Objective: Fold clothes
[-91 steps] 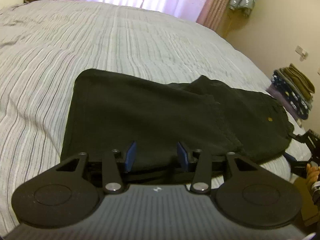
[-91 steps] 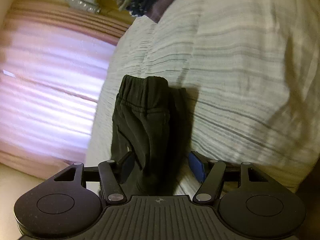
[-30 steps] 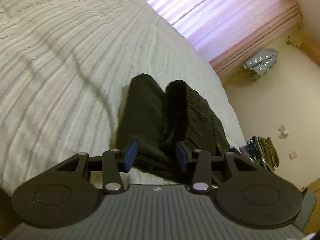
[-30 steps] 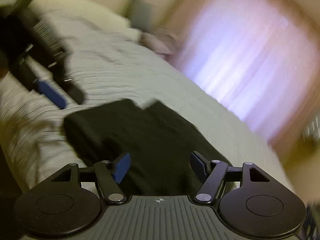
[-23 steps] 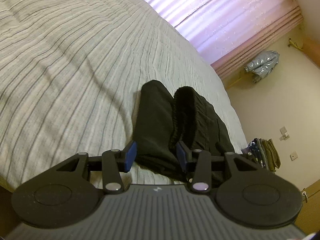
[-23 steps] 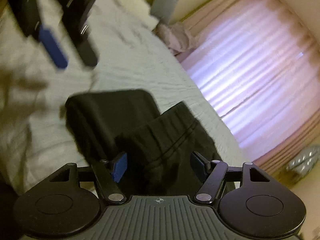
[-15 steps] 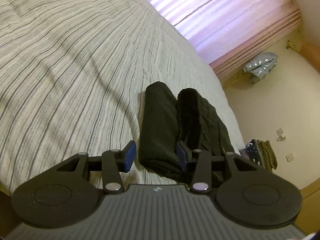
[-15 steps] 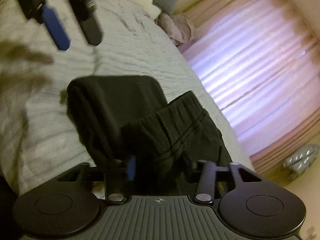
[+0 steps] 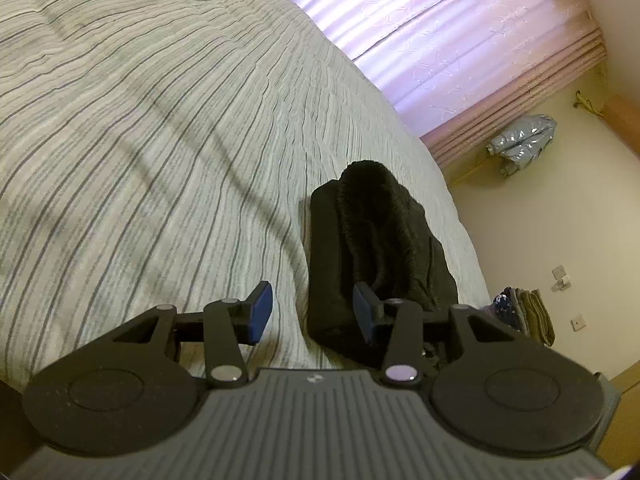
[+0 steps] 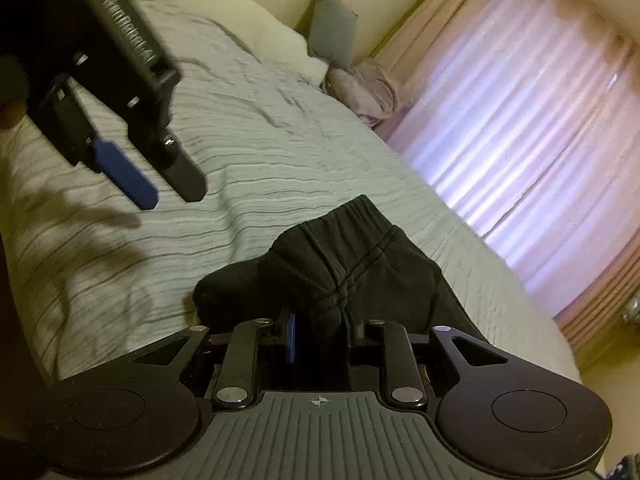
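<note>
So the black pants [image 9: 372, 248] are sitting folded up in a bundle on the striped bed [image 9: 140, 140], lower middle of the left wrist frame, with the waistband end bunched on top. The left gripper [image 9: 310, 312] hangs just above the bed with its blue fingers [image 9: 260, 312] spread apart and nothing between them; the bundle's near end sits right by the right-hand finger.

In the right wrist frame, the right gripper [image 10: 320, 338] has its fingers squeezed in on a pinch of the pants' [image 10: 344, 264] elastic waistband, bottom centre. The left gripper [image 10: 160, 184] shows up blurry in the upper left there, over the bed [image 10: 260, 140].

Pink curtains [image 9: 440, 32] fill the upper right, a silvery jacket [image 9: 520, 140] hangs at the right edge, and a stack of folded clothes [image 9: 524, 312] sits lower right.
</note>
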`<move>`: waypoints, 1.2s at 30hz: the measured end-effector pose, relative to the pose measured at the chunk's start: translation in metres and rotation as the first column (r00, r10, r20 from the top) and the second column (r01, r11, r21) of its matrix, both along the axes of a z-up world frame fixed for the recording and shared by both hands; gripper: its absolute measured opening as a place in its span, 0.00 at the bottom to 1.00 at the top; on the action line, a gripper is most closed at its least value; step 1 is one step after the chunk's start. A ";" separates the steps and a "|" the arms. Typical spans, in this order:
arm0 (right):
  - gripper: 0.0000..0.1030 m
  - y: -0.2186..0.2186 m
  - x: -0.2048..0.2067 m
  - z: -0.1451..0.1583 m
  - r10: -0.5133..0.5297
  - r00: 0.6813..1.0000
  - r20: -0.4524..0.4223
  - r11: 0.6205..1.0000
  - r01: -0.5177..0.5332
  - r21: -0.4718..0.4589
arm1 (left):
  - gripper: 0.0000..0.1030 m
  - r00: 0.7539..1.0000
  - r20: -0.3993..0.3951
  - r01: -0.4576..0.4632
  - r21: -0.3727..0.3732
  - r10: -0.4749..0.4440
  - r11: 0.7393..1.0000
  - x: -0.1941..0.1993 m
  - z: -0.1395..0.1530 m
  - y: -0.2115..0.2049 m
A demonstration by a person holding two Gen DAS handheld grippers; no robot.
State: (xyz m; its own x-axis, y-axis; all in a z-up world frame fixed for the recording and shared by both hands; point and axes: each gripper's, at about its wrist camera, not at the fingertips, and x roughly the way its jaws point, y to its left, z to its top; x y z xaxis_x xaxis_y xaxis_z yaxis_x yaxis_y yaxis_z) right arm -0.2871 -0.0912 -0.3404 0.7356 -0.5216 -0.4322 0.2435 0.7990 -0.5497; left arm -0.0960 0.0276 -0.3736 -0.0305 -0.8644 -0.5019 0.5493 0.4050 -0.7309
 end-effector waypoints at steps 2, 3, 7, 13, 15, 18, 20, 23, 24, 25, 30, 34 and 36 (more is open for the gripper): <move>0.21 0.000 0.003 -0.003 0.001 1.000 -0.009 1.000 -0.001 0.004 | 0.38 1.000 -0.002 -0.005 0.007 0.005 1.000 0.002 -0.001 0.000; 0.21 0.000 0.004 -0.004 0.001 1.000 -0.013 1.000 -0.001 0.006 | 0.38 1.000 -0.004 -0.007 0.007 0.007 1.000 0.003 -0.002 0.000; 0.21 0.008 0.001 -0.006 0.015 1.000 -0.017 1.000 -0.015 0.004 | 0.38 1.000 0.004 -0.004 0.004 0.004 1.000 0.003 0.000 -0.001; 0.34 0.026 0.000 -0.044 0.056 0.993 -0.106 0.998 -0.060 -0.035 | 0.38 1.000 0.015 -0.006 0.019 0.006 1.000 0.002 0.004 -0.001; 0.42 0.029 0.001 -0.044 0.047 0.992 -0.119 0.996 -0.055 -0.063 | 0.37 0.999 0.032 -0.002 0.017 0.001 1.000 0.000 0.011 -0.002; 0.50 0.015 -0.016 -0.025 0.012 0.999 -0.048 0.999 -0.010 0.044 | 0.36 0.997 0.071 0.008 -0.001 -0.008 1.000 -0.004 0.023 -0.007; 0.50 -0.003 -0.038 -0.007 -0.053 0.998 0.040 0.983 0.045 0.176 | 0.36 0.994 0.103 0.031 -0.027 -0.028 0.999 -0.010 0.033 -0.011; 0.50 -0.031 -0.071 0.021 -0.168 0.974 0.153 0.922 0.100 0.373 | 0.36 0.985 0.160 0.077 -0.031 -0.071 0.997 -0.024 0.045 -0.023; 0.50 -0.040 -0.082 0.030 -0.210 0.960 0.184 0.892 0.111 0.437 | 0.34 0.979 0.185 0.096 -0.026 -0.090 0.995 -0.031 0.049 -0.028; 0.50 -0.049 -0.093 0.039 -0.255 0.944 0.210 0.858 0.121 0.499 | 0.30 0.971 0.213 0.118 -0.017 -0.112 0.993 -0.038 0.051 -0.034; 0.49 -0.096 -0.135 0.035 -0.486 0.859 0.162 0.709 0.279 0.648 | 0.19 0.891 0.400 0.199 0.082 -0.215 0.977 -0.076 0.057 -0.067; 0.49 -0.113 -0.142 0.023 -0.505 0.854 0.126 0.681 0.304 0.666 | 0.14 0.808 0.513 0.177 0.258 -0.289 0.950 -0.089 0.039 -0.090; 0.49 -0.121 -0.137 0.016 -0.498 0.861 0.106 0.683 0.314 0.659 | 0.16 0.805 0.512 0.171 0.284 -0.300 0.943 -0.088 0.032 -0.095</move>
State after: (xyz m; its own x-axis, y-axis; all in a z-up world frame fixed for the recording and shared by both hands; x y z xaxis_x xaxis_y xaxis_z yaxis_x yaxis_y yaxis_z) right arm -0.4242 -0.2126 -0.3249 0.6423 -0.4922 -0.5876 0.6811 0.7181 0.1430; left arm -0.1838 -0.0676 -0.3418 0.1128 -0.7354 -0.6682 0.9265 0.3208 -0.1966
